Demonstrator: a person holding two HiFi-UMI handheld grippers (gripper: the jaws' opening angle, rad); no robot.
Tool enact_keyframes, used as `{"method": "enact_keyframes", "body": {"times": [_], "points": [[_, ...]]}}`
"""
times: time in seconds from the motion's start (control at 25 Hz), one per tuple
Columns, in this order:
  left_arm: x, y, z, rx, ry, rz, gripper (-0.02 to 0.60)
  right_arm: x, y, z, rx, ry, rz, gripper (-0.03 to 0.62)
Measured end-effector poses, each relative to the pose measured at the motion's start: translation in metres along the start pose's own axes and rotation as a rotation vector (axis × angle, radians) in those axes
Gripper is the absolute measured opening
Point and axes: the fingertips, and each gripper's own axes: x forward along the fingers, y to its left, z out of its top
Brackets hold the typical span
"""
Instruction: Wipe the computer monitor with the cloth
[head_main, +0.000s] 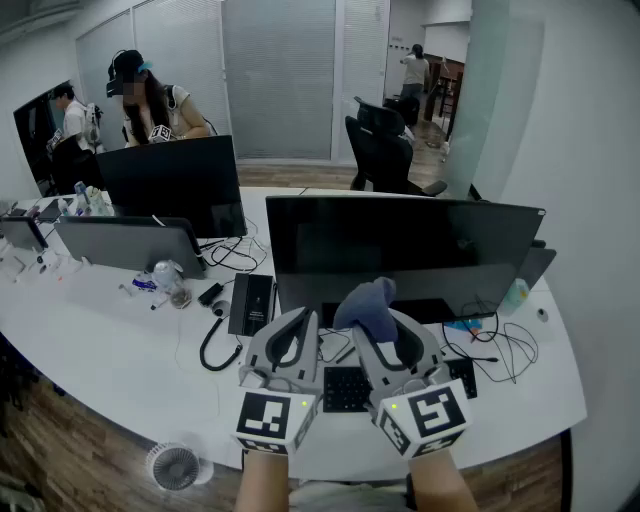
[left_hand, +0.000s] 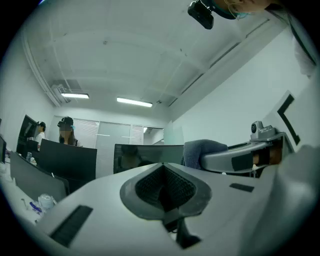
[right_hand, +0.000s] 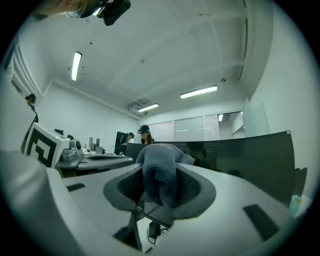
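Observation:
The wide black monitor (head_main: 400, 250) stands dark on the white desk (head_main: 110, 340), straight ahead of both grippers. My right gripper (head_main: 385, 320) is shut on a blue-grey cloth (head_main: 365, 303), which bunches up above the jaws just in front of the screen's lower edge. In the right gripper view the cloth (right_hand: 159, 172) hangs between the jaws of the right gripper (right_hand: 157, 189), with the monitor (right_hand: 250, 160) to the right. My left gripper (head_main: 298, 322) is beside it, shut and empty. In the left gripper view, past the left gripper (left_hand: 162, 186), the cloth (left_hand: 202, 150) and the monitor (left_hand: 147, 156) show.
A black keyboard (head_main: 350, 388) lies under the grippers. Cables (head_main: 500, 345) trail at the right, and a black box (head_main: 250, 300) and a bottle (head_main: 170, 277) sit to the left. A second monitor (head_main: 175, 180), a laptop (head_main: 125, 243), seated people and an office chair (head_main: 385, 150) are behind. A fan (head_main: 175, 465) stands on the floor.

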Motion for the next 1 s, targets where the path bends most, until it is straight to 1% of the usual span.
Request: {"method": "enact_keyframes", "body": {"times": [0.2, 0.4, 0.52, 0.64, 0.72, 0.88, 1.0], "points": [[-0.003, 0.005, 0.004, 0.008, -0.004, 0.015, 0.008, -0.002, -0.002, 0.002, 0.012, -0.011, 0.002, 0.152], [0.001, 0.012, 0.007, -0.028, -0.011, 0.022, 0.008, 0.002, 0.003, 0.005, -0.003, -0.010, 0.027, 0.152], [0.006, 0.013, 0.010, -0.036, -0.006, -0.026, 0.008, 0.005, 0.004, 0.005, 0.006, -0.002, 0.045, 0.152], [0.009, 0.015, 0.017, -0.051, 0.023, -0.084, 0.008, 0.009, 0.004, 0.005, 0.013, 0.007, 0.063, 0.152], [0.010, 0.021, 0.022, -0.067, 0.034, -0.095, 0.008, 0.013, 0.007, 0.007, -0.009, 0.017, 0.084, 0.152], [0.012, 0.026, 0.032, -0.044, 0.049, -0.113, 0.008, 0.021, 0.016, 0.016, -0.042, 0.035, 0.173, 0.152], [0.011, 0.027, 0.036, -0.060, 0.072, -0.160, 0.008, 0.028, 0.019, 0.024, -0.046, 0.062, 0.244, 0.152]]}}
